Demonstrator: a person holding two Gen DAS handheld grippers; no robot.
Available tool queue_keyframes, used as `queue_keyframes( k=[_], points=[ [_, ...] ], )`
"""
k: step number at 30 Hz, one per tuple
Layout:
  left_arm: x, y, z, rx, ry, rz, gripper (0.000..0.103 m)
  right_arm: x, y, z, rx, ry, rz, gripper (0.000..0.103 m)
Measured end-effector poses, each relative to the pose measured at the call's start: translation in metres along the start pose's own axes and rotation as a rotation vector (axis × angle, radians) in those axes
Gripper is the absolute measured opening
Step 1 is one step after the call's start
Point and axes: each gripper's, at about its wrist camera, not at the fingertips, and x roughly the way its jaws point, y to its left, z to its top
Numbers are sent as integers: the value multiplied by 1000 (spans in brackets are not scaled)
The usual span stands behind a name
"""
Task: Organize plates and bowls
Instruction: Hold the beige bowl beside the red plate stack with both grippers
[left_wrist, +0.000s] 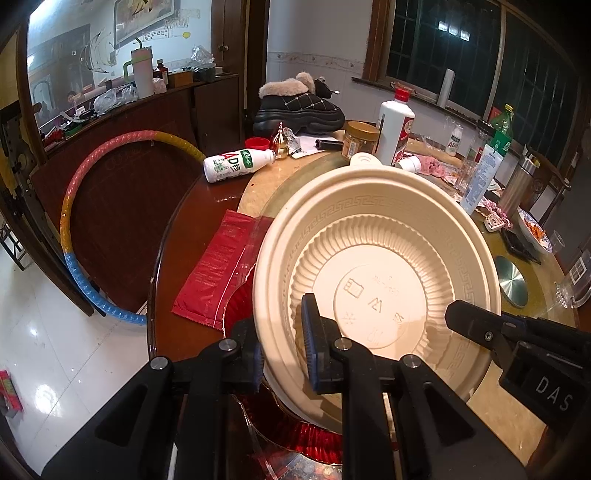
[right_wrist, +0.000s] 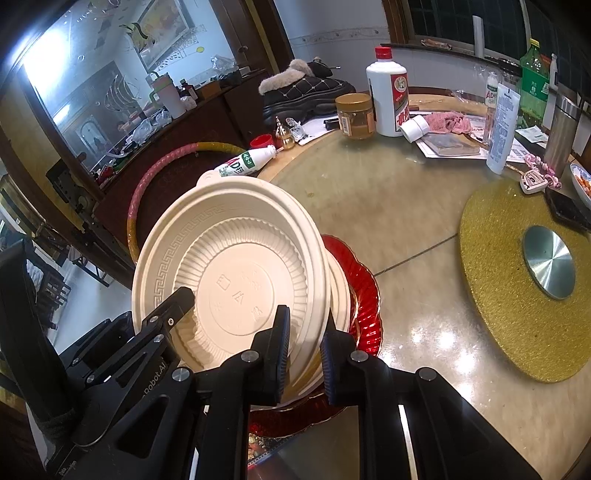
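Bowl: cream plastic bowl (left_wrist: 376, 280) (right_wrist: 236, 273), ribbed wall, key-pattern band under the rim, tilted with its inside facing the cameras; it sits over the red plate at the table's near edge.
Second bowl: another cream rim (right_wrist: 341, 295) shows just behind the bowl, on its right in the right wrist view.
Red plate: red ribbed plate (right_wrist: 364, 295) (left_wrist: 240, 306) under the bowl, showing on both sides of it.
Left gripper: left gripper (left_wrist: 282, 350) clamped on the bowl's near left rim, one finger inside, one outside.
Right gripper: right gripper (right_wrist: 304, 358) clamped on the bowl's near right rim, rim between the pads; its tip reaches into the bowl in the left wrist view.
Table: round table (right_wrist: 406, 206) with a glass turntable.
Red bag: flat red packet (left_wrist: 214, 266) just left of the bowl.
Milk bottle: white bottle (left_wrist: 236, 164) lying on its side, beyond the bowl to the left.
Jar: gold-lidded jar (right_wrist: 355, 114) well beyond the bowl, beside a white liquor bottle (right_wrist: 388, 96).
Gold mat: gold round mat (right_wrist: 498, 295) with a metal disc, well right of the bowl.
Hoop: striped hoop (left_wrist: 85, 206) leaning on the cabinet, left of the table.
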Motion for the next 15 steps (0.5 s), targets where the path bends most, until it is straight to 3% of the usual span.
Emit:
queue_keyframes(
  k=[7,15],
  points=[
    [-9,4,5,3,3,-14,16,-10,4,3,-19,-6,4,15],
    [-3,6,2,2,65,-44,17,-13,6,2,-23,11,4,15]
  ],
)
